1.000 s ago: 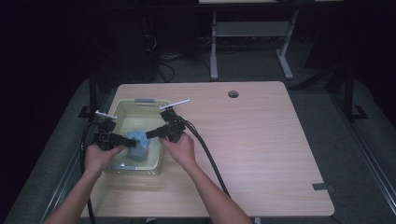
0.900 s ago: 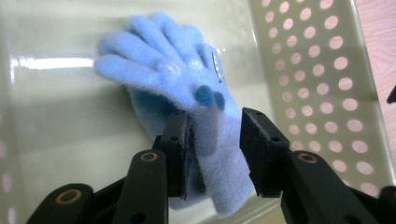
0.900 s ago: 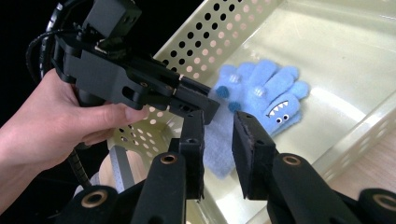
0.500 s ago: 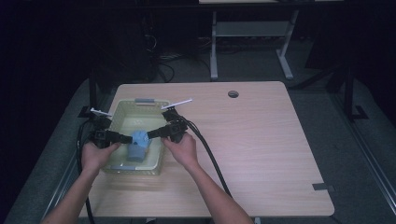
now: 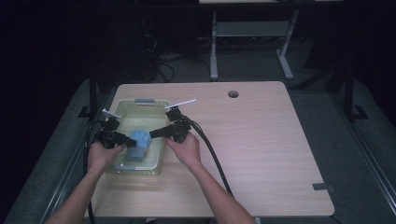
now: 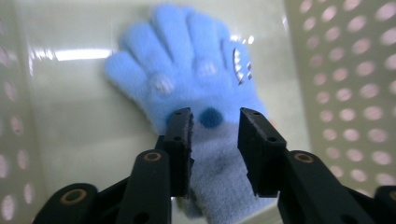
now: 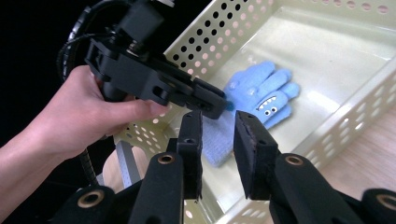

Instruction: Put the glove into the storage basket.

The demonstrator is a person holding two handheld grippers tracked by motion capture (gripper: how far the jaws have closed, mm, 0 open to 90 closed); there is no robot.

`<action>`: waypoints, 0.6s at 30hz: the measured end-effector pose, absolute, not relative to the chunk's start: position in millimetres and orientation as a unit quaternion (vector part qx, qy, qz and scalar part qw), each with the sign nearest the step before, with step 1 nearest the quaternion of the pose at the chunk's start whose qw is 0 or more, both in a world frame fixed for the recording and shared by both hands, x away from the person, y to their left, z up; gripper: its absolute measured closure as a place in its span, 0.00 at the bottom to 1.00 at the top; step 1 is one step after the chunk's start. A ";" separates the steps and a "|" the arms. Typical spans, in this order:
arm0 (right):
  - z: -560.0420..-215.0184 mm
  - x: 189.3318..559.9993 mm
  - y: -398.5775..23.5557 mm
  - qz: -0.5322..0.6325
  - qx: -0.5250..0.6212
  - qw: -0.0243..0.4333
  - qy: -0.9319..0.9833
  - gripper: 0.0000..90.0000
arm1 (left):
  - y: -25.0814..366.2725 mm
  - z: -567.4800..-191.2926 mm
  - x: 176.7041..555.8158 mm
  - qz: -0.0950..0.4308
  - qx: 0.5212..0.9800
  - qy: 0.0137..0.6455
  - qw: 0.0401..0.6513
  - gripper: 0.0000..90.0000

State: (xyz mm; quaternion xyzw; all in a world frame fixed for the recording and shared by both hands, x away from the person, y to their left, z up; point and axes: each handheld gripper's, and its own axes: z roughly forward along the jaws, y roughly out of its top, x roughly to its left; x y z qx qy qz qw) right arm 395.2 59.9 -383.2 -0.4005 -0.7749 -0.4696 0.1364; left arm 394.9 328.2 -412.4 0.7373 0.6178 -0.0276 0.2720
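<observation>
My left gripper (image 6: 214, 133) hovers over the blue glove (image 6: 196, 79), which lies flat in the pale perforated basket (image 5: 122, 109); its jaws have just been opening and straddle the cuff (pads apart). My right gripper (image 7: 218, 140), jaws parted on nothing, hangs above the basket's edge.

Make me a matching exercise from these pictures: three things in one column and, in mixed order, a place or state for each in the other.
1. blue glove
2. left gripper
3. round hole

A. jaws apart over the glove's cuff
B. near the table's far edge
C. lying flat in the perforated basket

Pairs: 1-C, 2-A, 3-B
</observation>
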 end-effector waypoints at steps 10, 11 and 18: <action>-378.9 395.9 45.4 -0.480 -0.408 0.136 -0.765 0.76 | 336.5 -394.4 386.6 -0.016 0.717 0.604 0.348 0.61; -378.1 395.7 43.6 -0.480 -0.410 0.139 -0.763 0.75 | 336.1 -392.6 385.4 -0.015 0.715 0.603 0.354 0.61; -373.8 395.4 33.5 -0.485 -0.408 0.136 -0.761 0.71 | 334.2 -386.5 382.2 -0.013 0.712 0.592 0.378 0.58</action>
